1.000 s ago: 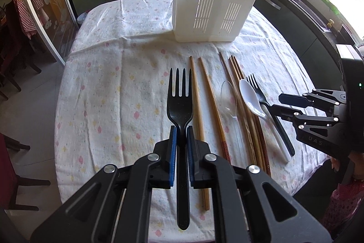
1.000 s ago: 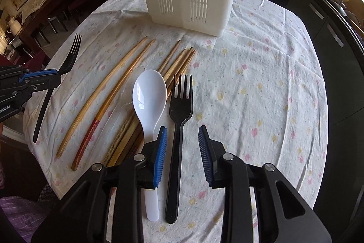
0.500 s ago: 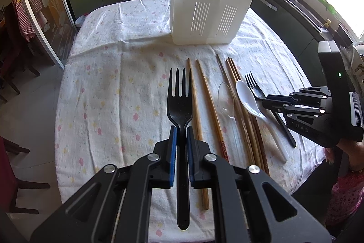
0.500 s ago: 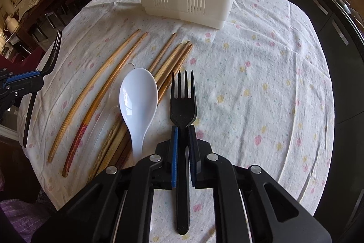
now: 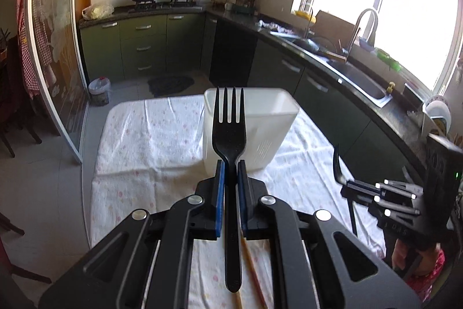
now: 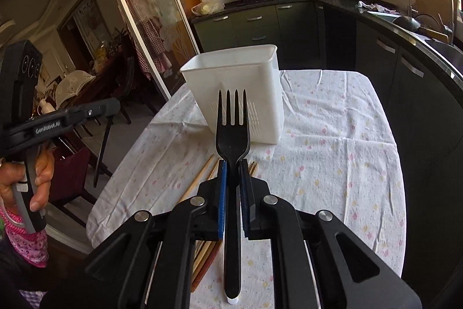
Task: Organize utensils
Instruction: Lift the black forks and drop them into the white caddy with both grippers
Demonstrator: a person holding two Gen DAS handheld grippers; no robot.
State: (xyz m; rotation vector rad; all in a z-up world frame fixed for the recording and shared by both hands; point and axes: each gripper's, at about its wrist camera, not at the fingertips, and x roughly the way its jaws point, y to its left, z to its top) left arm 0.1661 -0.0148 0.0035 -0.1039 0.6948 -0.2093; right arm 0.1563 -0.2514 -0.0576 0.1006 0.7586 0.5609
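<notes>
Left wrist view
- Left gripper [image 5: 230,175]: closed tight, blue pads pinching the neck of a black plastic fork [image 5: 229,132]; it fills the bottom of the frame.
- Fork in it: upright along the frame's centre line, tines up, handle hanging down past the pads toward the bottom edge; held clear of the cloth.
- White utensil holder [image 5: 260,132]: standing in the centre of the frame behind the fork's head, open top, slotted lower wall, on the far half of the table.
- Tablecloth [image 5: 150,146]: white with small pink and yellow flowers, spread over the table.
- Chopsticks [image 5: 251,274]: wooden, only short lengths showing at bottom centre, beside the fork's handle.
- Right gripper [image 5: 345,188]: at the right edge, seen side on, closed on a second black fork [image 5: 336,164] whose head stands up above the fingers.

Right wrist view
- Right gripper [image 6: 233,187]: pads pressed together on the neck of its black fork [image 6: 233,132], tines up, centre frame, lifted off the cloth.
- White spoon handle [image 6: 233,301]: just a tip peeking out under the fork's end at the bottom.
- Utensil holder [image 6: 246,83]: upper centre, directly behind the tines, empty as far as the rim lets me see.
- Chopsticks [image 6: 199,181]: lying on the cloth left of the fingers, more ends under the gripper body.
- Left gripper [image 6: 111,106]: left edge, a person's hand [image 6: 27,178] wrapped round its grip; the fork's handle [image 6: 102,148] hangs below it.
</notes>
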